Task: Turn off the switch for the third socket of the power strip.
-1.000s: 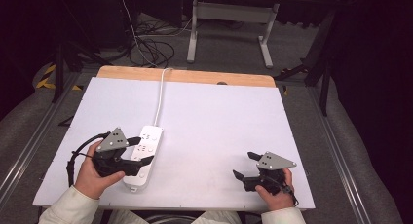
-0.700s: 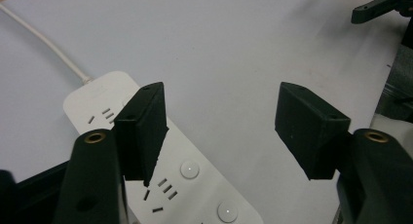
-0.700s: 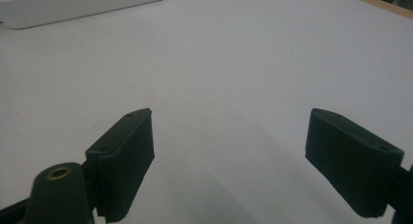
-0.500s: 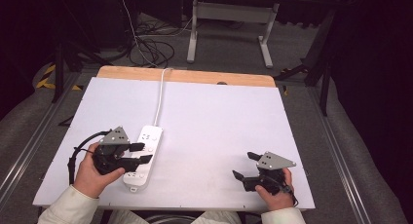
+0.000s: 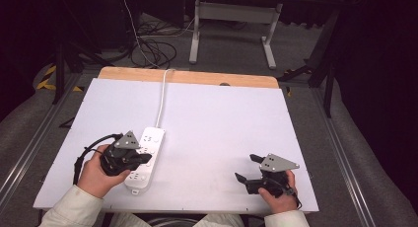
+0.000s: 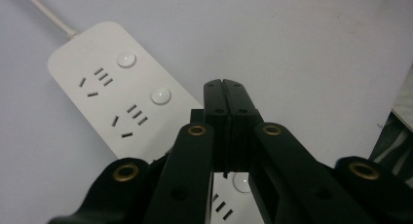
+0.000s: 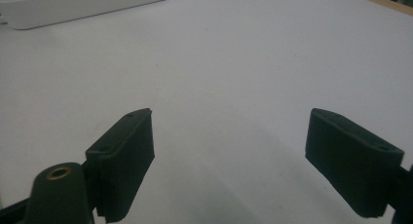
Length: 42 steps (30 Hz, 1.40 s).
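A white power strip [image 5: 148, 145] lies at the front left of the white table [image 5: 222, 123], its cable [image 5: 161, 98] running to the far edge. My left gripper [image 5: 147, 158] is held over the strip's middle, jaws shut with nothing between them. In the left gripper view the shut tips [image 6: 225, 85] sit just past the strip [image 6: 107, 97], next to a round button [image 6: 160, 95]; I cannot tell whether they touch it. My right gripper [image 5: 244, 178] rests at the front right, open and empty. Its fingers [image 7: 124, 156] stand wide apart above bare table.
The strip's end [image 7: 73, 5] shows far off at the top left of the right gripper view. A wooden strip [image 5: 197, 78] edges the table's far side. Beyond it are cables on the floor [image 5: 153, 49] and a metal stand [image 5: 231, 19].
The left gripper has shifted only slightly over the power strip. The strip and the right gripper have stayed where they were.
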Each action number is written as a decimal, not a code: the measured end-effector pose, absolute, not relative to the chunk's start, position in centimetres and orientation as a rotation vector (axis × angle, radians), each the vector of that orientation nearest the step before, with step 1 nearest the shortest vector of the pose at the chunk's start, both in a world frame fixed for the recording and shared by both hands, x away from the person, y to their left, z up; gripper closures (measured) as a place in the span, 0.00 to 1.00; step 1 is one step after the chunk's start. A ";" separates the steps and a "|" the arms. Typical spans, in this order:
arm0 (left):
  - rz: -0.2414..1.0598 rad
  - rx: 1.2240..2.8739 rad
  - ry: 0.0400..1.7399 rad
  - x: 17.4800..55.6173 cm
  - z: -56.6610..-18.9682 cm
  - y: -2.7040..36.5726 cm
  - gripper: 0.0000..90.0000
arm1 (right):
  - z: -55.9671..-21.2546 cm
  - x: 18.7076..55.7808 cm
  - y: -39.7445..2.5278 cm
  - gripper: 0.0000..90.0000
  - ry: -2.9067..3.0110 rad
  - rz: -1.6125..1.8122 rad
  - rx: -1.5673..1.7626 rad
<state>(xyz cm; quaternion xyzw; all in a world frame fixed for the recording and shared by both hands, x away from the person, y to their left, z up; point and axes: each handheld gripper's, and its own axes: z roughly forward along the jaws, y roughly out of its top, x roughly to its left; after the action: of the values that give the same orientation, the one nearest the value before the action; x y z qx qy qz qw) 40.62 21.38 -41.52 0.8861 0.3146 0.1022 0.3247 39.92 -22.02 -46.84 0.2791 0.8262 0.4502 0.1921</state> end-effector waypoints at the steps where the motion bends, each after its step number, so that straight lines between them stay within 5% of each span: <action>1: 0.262 2.325 0.832 40.7 -41.6 21.4 1.00 | -46.8 39.9 -22.0 0.20 2.319 1.265 0.783; 25: 0.153 2.413 0.954 42.6 -43.6 20.7 1.00 | -46.9 40.0 -22.0 0.20 2.337 1.263 0.779; 42: 0.198 2.434 0.940 42.4 -43.9 20.3 1.00 | -46.9 40.0 -22.0 0.21 2.340 1.266 0.775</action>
<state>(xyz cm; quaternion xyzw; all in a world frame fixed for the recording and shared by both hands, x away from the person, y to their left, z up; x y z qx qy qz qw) 42.45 20.29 -43.88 0.8984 0.3468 0.0732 0.2592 39.97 -21.99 -46.89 0.2749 0.8300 0.4489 0.1842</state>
